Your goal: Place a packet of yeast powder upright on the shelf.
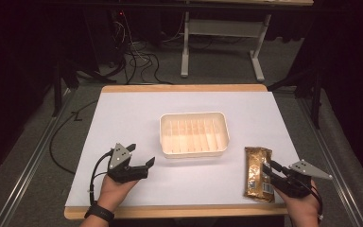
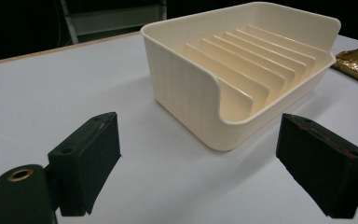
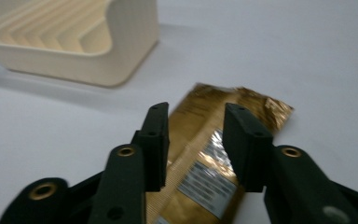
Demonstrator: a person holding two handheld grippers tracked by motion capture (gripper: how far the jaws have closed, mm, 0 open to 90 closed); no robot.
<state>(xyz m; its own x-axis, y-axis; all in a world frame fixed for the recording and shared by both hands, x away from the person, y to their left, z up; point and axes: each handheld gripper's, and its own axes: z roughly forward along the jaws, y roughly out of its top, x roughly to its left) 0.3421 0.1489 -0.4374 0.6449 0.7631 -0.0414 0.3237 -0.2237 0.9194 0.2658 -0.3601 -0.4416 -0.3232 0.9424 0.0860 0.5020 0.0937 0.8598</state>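
**White table, cream tray, gold packet under the right jaws**

A dim room here, cables snaking across grey carpet behind, and front and centre a white-topped table [image 1: 123, 123] with a wooden edge. In the middle of it sits a cream plastic tray [image 1: 194, 134], ribbed across its floor, with nothing lying in it. From the left gripper view its rounded near corner faces the camera, ribs running back in neat rows.

Down at the left, the left gripper [image 1: 139, 158] rests low over the table, held in the person's left hand [image 1: 116, 189], a dark band on that wrist. Its jaws stand wide apart, nothing between them but bare white surface, with the tray just ahead and slightly to the right.

Over on the right, a gold foil packet [image 1: 257, 172] lies flat on the table, lengthwise front to back, just beside the tray's near right corner but apart from it. The right gripper [image 1: 267, 169] is right on it: in the right gripper view the jaws are parted partway, straddling the packet's width over its printed label. Whether the pads touch the foil, I cannot tell.
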